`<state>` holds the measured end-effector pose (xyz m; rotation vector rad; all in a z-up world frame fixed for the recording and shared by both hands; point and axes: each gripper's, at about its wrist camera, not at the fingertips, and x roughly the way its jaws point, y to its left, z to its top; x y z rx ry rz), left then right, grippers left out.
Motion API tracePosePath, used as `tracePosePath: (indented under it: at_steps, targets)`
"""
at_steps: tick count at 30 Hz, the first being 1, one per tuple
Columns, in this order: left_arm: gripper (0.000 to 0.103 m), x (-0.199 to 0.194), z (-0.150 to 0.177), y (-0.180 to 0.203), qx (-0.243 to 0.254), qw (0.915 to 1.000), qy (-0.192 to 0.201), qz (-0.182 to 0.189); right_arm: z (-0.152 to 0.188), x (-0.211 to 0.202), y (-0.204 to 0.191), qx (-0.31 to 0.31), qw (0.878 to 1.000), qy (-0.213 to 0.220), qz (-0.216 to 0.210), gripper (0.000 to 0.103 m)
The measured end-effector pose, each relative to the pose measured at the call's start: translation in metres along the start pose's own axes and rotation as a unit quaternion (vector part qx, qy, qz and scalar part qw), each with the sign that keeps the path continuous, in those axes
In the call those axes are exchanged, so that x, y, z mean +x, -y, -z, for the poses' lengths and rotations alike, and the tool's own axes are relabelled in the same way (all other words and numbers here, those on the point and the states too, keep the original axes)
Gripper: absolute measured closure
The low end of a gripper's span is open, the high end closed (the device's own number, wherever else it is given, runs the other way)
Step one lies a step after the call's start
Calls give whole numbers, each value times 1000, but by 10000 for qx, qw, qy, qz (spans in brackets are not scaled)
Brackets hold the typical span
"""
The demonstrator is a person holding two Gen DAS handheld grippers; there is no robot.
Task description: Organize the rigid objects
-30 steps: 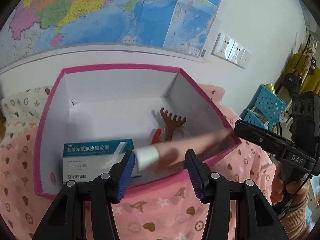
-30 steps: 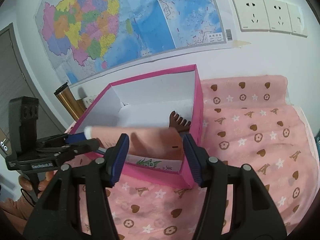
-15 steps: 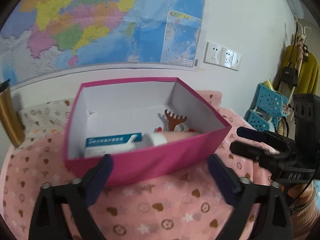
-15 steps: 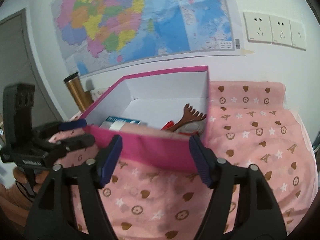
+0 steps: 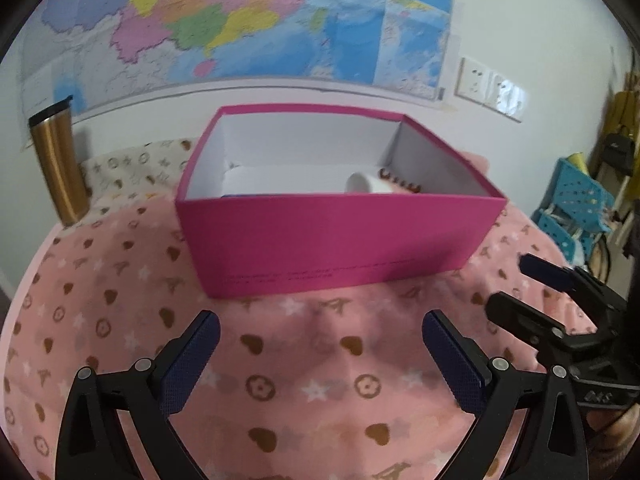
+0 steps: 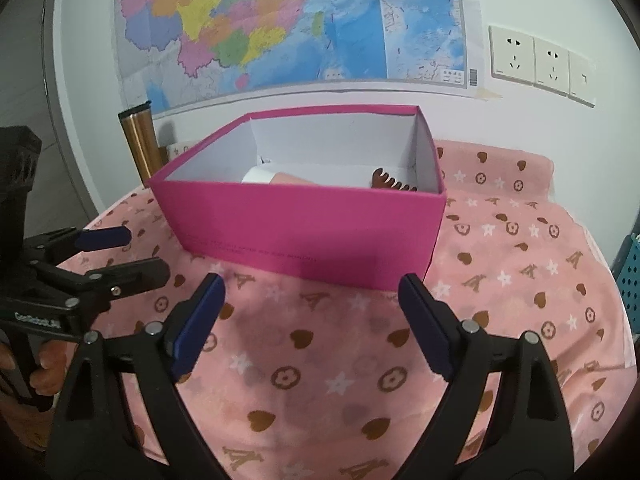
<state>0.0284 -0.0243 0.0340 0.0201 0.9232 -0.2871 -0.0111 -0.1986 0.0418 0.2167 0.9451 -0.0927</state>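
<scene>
A pink box (image 5: 340, 236) at frame centre holds a white-capped tube (image 6: 276, 178) and brown comb (image 6: 390, 182); left gripper (image 5: 320, 338) gapes empty, right gripper (image 6: 312, 292) opening, empty.

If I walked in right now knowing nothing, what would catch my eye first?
Probably the bright pink box in the middle of the pink patterned cloth, with a pale tube and a brown comb-like thing peeking above its rim. Behind it a big colourful map covers the wall, and a gold tumbler stands left of the box.
</scene>
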Motion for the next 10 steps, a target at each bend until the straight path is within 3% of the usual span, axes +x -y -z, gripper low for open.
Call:
tracePosePath:
  at_steps: [3,10]
  targets:
    - [0,-1,2,-1,-94,9997,61,-207,4,1,-4,51,10000,-21,-26,14]
    - [0,1,4,-3,-195,9995,80,-249,11,5,-2,89,9998,-150,84,14]
